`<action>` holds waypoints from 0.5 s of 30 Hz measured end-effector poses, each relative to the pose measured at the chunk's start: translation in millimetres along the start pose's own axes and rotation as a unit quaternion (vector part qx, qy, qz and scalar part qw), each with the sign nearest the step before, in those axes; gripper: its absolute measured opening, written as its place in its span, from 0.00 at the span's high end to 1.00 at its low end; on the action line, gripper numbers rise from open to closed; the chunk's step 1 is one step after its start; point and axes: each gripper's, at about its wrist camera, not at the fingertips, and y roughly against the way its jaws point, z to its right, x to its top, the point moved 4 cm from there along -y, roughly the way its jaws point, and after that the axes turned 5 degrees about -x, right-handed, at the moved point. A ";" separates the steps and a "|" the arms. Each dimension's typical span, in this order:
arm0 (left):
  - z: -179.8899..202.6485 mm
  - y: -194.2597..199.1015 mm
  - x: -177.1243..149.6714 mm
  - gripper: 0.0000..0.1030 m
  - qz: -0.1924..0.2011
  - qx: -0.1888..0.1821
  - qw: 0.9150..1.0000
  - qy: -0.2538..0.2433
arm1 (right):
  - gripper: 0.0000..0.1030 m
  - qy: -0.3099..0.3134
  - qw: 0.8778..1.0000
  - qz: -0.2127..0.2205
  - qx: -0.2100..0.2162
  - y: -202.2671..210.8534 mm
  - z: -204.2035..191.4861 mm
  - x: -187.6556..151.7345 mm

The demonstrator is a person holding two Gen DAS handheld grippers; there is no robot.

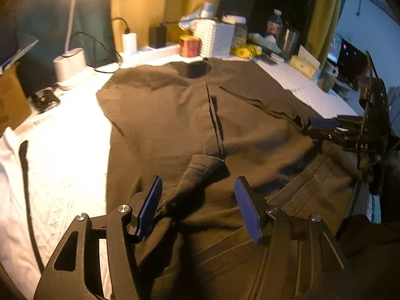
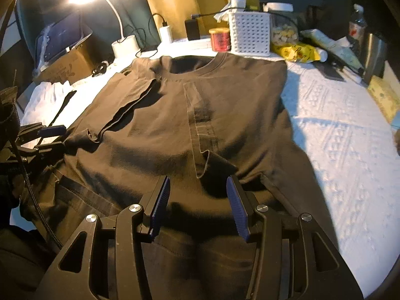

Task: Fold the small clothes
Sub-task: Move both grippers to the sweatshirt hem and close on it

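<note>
Your left gripper and right gripper both stand released, holding nothing, above the dark brown cotton T-shirt. White patterned bedcover lies bare at the frame's right.

A home bedroom — white quilted bedspread, lamp (lit), snack clutter.

The left gripper is matte black plastic, with two angular linkage arms pierced by triangular cut-outs and pinned with round silver screw heads. Its fingers carry ribbed blue pads. The right gripper is built the same way: black frame, silver screws, ribbed blue pads. Seen from the side, its body bears pale lettering, too blurred to read. A black braided cable runs along the left gripper's body.
</note>
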 end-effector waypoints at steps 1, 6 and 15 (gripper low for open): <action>-0.2 3.2 -1.0 0.42 0.005 0.004 1.000 0.003 | 0.52 -0.002 1.000 0.003 -0.004 4.0 1.4 -1.1; 0.2 18.6 -11.5 0.42 0.024 0.019 0.999 0.016 | 0.52 -0.012 0.999 0.019 -0.029 29.1 12.1 -12.9; 7.3 42.8 -37.6 0.42 0.050 0.048 0.997 0.034 | 0.52 -0.022 0.997 0.018 -0.067 57.7 32.0 -45.6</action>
